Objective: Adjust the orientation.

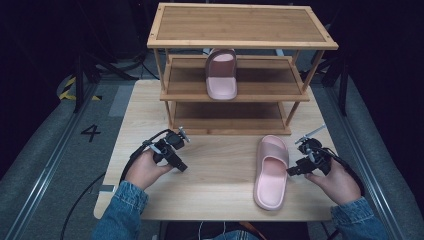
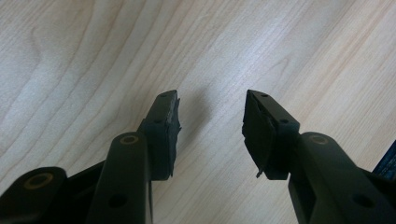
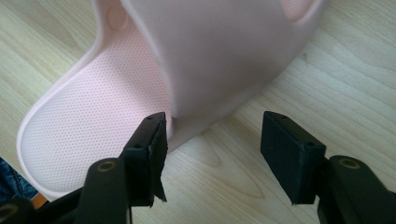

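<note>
High view: pale wooden table [image 1: 220, 195]; three-tier bamboo shoe rack [image 1: 240, 30] at twelve o'clock, one pink rubber slide sandal [image 1: 221, 75] on its middle shelf. Second pink slide sandal [image 1: 271, 172] flat on the table at four o'clock, right gripper [image 1: 292, 171] just beside its right edge. Left gripper [image 1: 181, 167] low at eight o'clock.

Left gripper view: jaws apart, nothing between.

Right gripper view: jaws wide, beside the strap, not gripping.

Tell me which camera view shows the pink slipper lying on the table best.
The high view: the whole slipper on the table shows there, strap toward the rack, with the right gripper at its side. The right gripper view shows its strap and footbed close up, cropped. The left gripper view looks at bare tabletop.
</note>
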Action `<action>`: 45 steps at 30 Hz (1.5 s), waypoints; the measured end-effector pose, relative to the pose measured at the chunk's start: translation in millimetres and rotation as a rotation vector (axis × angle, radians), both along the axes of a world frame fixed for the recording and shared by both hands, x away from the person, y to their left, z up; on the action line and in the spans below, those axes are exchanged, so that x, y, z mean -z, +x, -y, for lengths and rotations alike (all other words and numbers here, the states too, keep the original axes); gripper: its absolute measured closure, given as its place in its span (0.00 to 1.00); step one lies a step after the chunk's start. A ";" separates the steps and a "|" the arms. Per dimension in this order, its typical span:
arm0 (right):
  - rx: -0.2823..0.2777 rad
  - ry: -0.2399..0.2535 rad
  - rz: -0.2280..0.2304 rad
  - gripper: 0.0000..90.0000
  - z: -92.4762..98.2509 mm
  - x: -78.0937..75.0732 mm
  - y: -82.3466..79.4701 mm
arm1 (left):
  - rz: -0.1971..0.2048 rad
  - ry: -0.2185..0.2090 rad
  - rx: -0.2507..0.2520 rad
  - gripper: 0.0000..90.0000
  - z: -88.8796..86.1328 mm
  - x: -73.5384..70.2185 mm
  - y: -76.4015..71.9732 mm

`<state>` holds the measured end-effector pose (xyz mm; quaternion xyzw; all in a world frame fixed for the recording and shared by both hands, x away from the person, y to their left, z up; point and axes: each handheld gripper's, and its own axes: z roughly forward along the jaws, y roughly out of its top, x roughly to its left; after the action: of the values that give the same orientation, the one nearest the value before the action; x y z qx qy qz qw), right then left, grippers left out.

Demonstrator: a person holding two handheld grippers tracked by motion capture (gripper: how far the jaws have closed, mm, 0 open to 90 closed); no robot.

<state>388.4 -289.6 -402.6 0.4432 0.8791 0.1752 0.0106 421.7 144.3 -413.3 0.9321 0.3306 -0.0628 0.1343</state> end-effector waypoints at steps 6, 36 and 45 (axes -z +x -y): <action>0.008 -0.006 -0.004 0.45 -7.6 5.5 1.4 | -0.004 -0.004 0.002 0.61 2.3 2.2 -0.9; 0.109 -0.082 0.114 0.56 18.4 11.0 29.5 | -0.049 -0.006 0.025 0.60 8.5 8.2 -1.8; 0.100 -0.038 0.118 0.55 19.4 -3.7 15.4 | -0.043 -0.027 0.023 0.60 5.9 6.4 -1.2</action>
<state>403.8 -309.0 -398.9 0.4752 0.8568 0.1835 0.0798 420.6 138.4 -419.6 0.9324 0.3218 -0.0889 0.1388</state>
